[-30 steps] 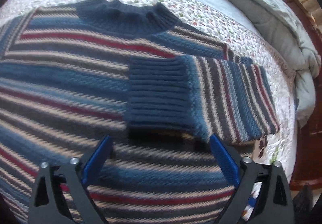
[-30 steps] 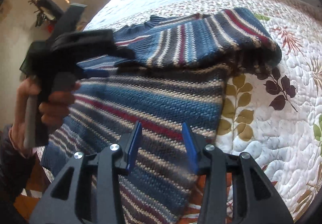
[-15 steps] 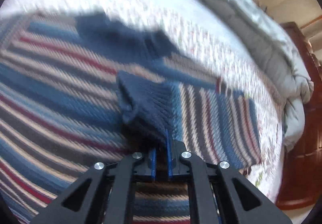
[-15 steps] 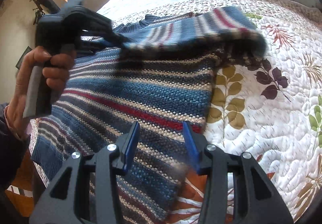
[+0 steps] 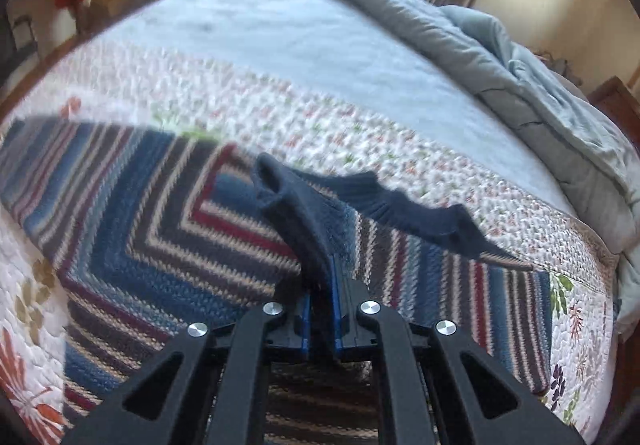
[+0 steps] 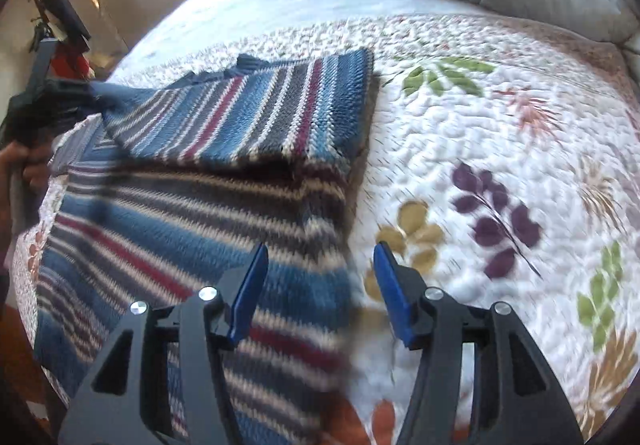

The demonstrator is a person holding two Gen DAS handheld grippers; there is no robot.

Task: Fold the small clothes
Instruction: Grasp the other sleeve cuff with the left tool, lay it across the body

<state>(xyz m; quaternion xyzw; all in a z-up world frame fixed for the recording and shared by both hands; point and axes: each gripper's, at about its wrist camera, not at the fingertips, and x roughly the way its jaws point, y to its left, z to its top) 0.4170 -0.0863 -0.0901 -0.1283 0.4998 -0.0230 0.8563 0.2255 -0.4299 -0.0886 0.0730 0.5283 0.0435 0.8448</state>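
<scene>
- The left gripper is clenched on the navy ribbed cuff of the blue, maroon and cream striped knit sweater;
- the right gripper is released above the white floral quilt.

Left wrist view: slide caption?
Left gripper shut on the sweater's navy cuff, lifting the sleeve above the floral quilt.

Striped knit sweater (blue, grey, cream, dark red bands), spread on floral quilt; right sleeve folded across chest, its navy ribbed cuff lifted off the body; navy ribbed collar toward far edge
</scene>
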